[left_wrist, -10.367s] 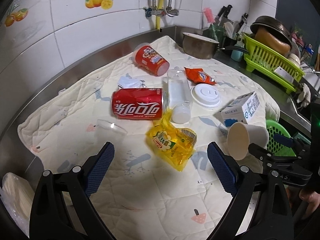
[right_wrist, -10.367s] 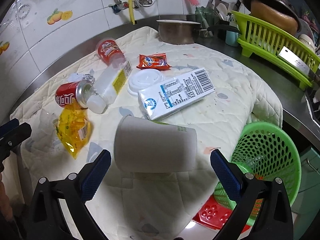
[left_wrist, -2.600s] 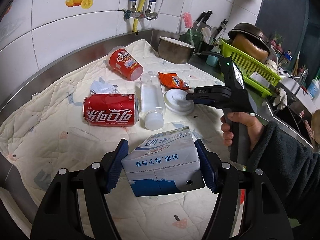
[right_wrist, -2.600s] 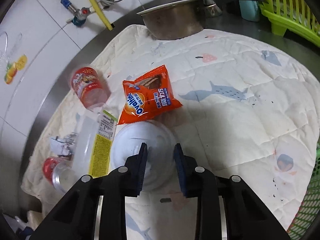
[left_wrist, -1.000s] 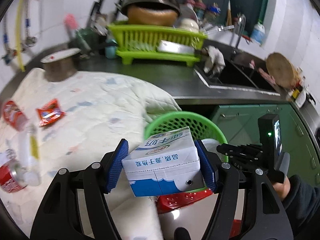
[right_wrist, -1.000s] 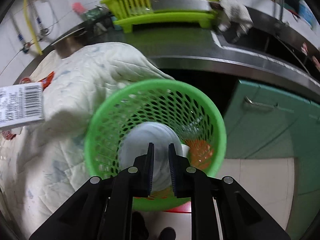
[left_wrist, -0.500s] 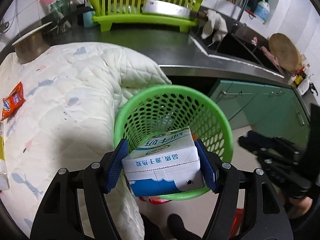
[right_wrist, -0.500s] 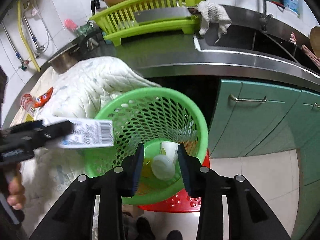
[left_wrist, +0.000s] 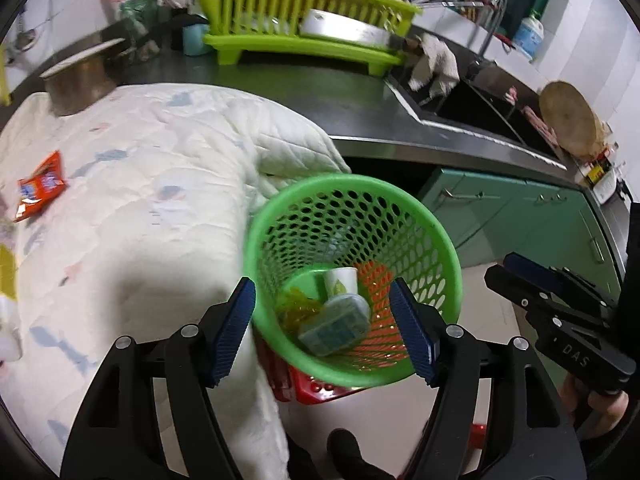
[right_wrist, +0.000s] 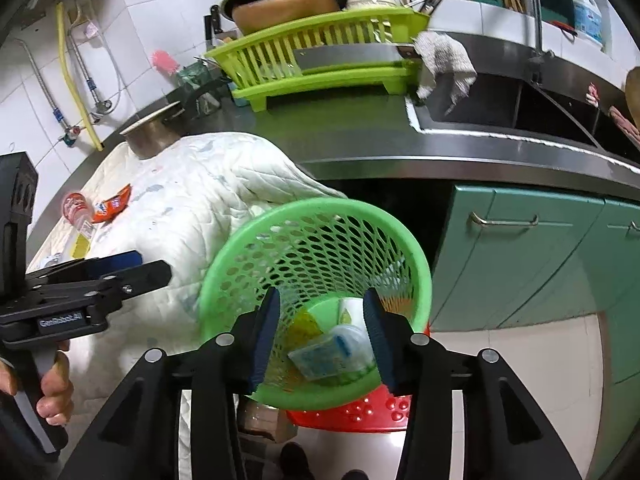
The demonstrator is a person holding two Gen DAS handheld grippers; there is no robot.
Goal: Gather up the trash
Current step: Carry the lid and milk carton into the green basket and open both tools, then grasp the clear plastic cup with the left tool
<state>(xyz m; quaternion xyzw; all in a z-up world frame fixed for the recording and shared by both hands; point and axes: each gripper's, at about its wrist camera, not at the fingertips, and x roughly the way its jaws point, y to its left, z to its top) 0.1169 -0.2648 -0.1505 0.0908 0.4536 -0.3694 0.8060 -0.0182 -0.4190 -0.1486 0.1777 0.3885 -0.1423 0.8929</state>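
The green mesh trash basket [left_wrist: 400, 204] stands below the counter edge, also in the right wrist view [right_wrist: 248, 240]. Inside it lie the blue-and-white milk carton [left_wrist: 334, 326], a paper cup [left_wrist: 341, 280] and a yellow wrapper [left_wrist: 298, 306]; the carton also shows in the right wrist view [right_wrist: 326, 354]. My left gripper [left_wrist: 330, 328] is open and empty above the basket. My right gripper [right_wrist: 322, 330] is open and empty over the basket. An orange snack packet [left_wrist: 38, 186] lies on the quilted mat [left_wrist: 132, 184].
A green dish rack [left_wrist: 304, 20] and a metal pot [left_wrist: 76, 82] stand on the steel counter. A sink [right_wrist: 536, 112] is to the right, green cabinets [right_wrist: 520, 248] below. A red stool [right_wrist: 348, 408] sits under the basket. A red cup [right_wrist: 74, 204] lies on the mat.
My left gripper opened and dropped the milk carton into the basket. My right gripper, empty after dropping the white lid, opened wider and drew back a little.
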